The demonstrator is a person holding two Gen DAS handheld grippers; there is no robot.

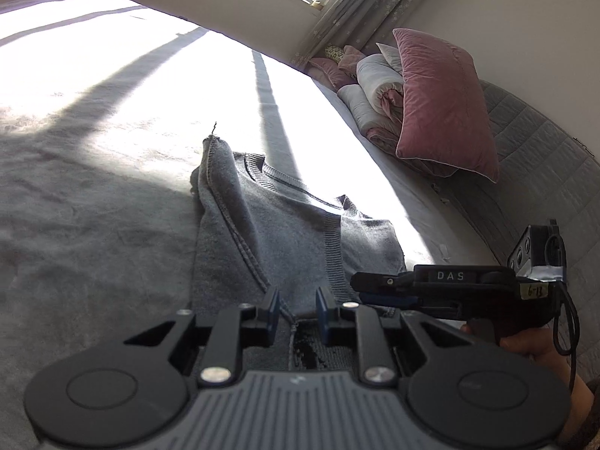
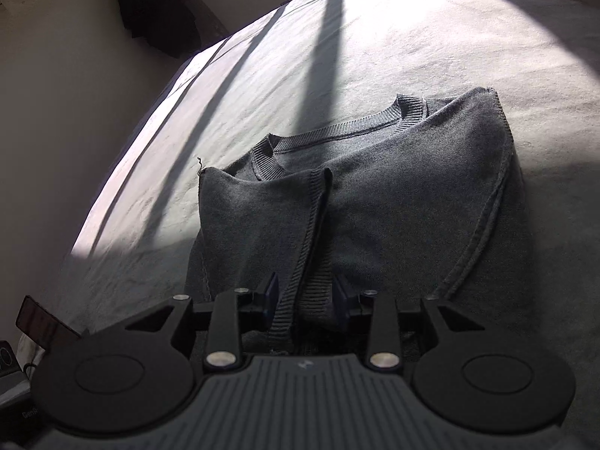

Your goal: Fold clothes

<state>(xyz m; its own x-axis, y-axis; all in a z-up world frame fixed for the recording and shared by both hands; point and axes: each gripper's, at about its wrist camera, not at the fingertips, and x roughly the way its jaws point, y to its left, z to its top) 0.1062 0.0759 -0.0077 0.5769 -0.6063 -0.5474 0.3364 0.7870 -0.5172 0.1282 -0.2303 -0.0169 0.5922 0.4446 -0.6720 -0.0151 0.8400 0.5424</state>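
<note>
Wide bed under a pale grey, slightly fuzzy cover (image 1: pixel 93 202), filling most of both views. Strong sun across the far half, cut by long dark bar shadows; near half in shade.

Far right, left wrist view: quilted grey headboard panel (image 1: pixel 532 172) along the bed's right edge. Against it a dusty-pink velvet pillow with pale piping (image 1: pixel 438 101), leaning upright on a rolled pink-and-white quilt (image 1: pixel 371 101). Window with pale patterned curtain (image 1: pixel 360 3) beyond, far side.

Dark grey knit sweater with ribbed neckband (image 2: pixel 393 195) lies flat on the cover, mid-bed, neck toward the far side, hem toward the cameras. Both sleeves are folded inward over the body; ribbed cuffs meet near the middle at the near end. A loose thread sticks up at the left shoulder corner.

Left gripper (image 1: pixel 298 309), black frame with blue pads, sits low over the sweater's near edge. Jaws narrowly apart; fabric and a seam lie between and beneath them, pads not pressing on it.

Right gripper (image 2: pixel 304 296), same build, at the near end of the folded sleeves. Jaws moderately apart, straddling the two ribbed cuffs without clamping them. In the left wrist view it enters from the right, a hand (image 1: pixel 540 352) on its grip.
</note>
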